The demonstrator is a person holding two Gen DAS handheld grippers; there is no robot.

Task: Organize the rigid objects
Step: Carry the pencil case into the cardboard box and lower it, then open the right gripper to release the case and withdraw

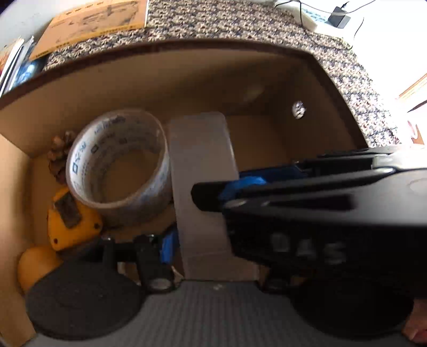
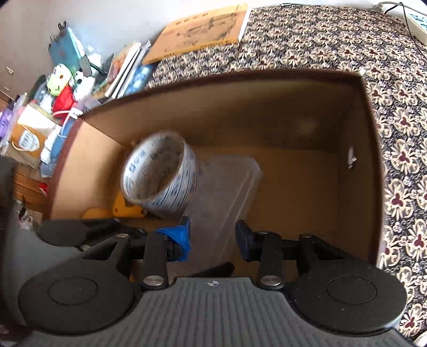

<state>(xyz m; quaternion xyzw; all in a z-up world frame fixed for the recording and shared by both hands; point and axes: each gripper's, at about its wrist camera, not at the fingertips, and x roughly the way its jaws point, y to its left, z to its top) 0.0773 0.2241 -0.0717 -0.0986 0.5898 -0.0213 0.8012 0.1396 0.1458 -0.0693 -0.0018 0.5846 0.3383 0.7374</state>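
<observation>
An open cardboard box (image 2: 355, 149) holds a roll of printed tape (image 2: 160, 176), a clear plastic case (image 2: 226, 192), a yellow tape measure (image 1: 72, 221), a pine cone (image 1: 60, 154) and an orange ball (image 1: 34, 264). My right gripper (image 2: 213, 237) has its fingers on either side of the case's near end, inside the box. In the left wrist view the case (image 1: 202, 192) stands on edge beside the tape roll (image 1: 120, 165), and the right gripper crosses in from the right. Only one blue-padded finger (image 1: 168, 245) of my left gripper shows, left of the case.
The box sits on a floral cloth (image 2: 333, 45). A large tan book (image 2: 200, 32) lies beyond the box, with stacked books and toys (image 2: 64, 88) at the left. A power strip and adapter (image 1: 339, 17) lie at the far right.
</observation>
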